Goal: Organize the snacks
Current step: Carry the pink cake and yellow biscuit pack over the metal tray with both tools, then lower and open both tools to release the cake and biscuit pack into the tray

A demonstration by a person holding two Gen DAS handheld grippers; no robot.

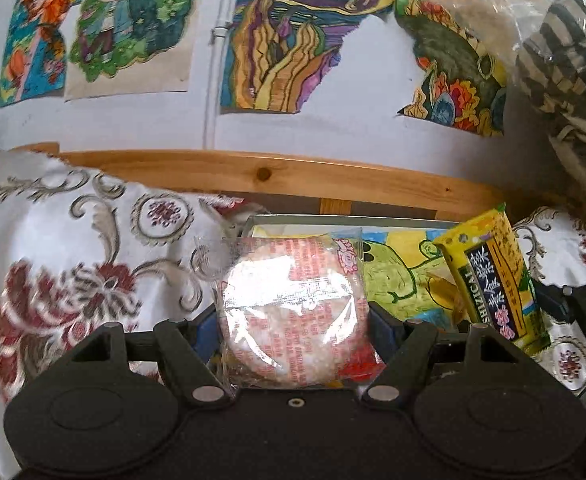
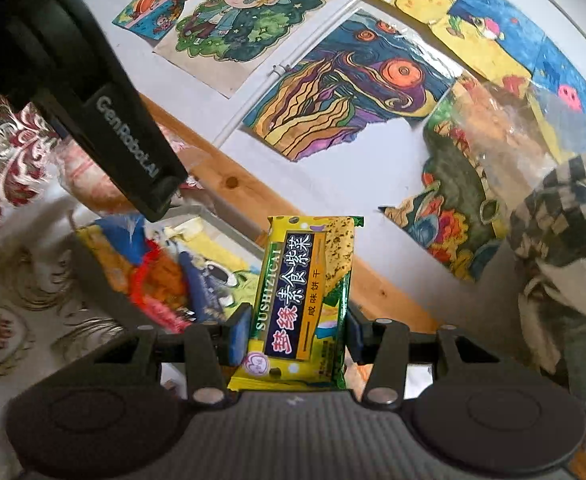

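You held a snack in each gripper. Your left gripper [image 1: 295, 320] had its jaws closed partway on a round cake in a clear wrapper [image 1: 293, 312], gripped across its width at the centre of the left wrist frame. Your right gripper [image 2: 295, 332] had its jaws closed on a yellow seaweed cracker packet [image 2: 305, 304], held upright by its lower half in the middle of the right wrist frame; the same packet showed at the right of the left wrist frame.

Both snacks were lifted above a shallow tray [image 2: 221, 216] lined with a coloured drawing, which sat on a floral cloth [image 1: 73, 240] over the table, in front of a wooden rail [image 1: 253, 172]. In the right wrist frame, a few other wrapped snacks seemed to lie in the tray at centre left, though they were blurred.

You looked to be mid-carry, bringing both items to the tray. The next move would call for lowering each packet onto a free patch of the tray, one beside the other, and opening the jaws only once each rested flat.
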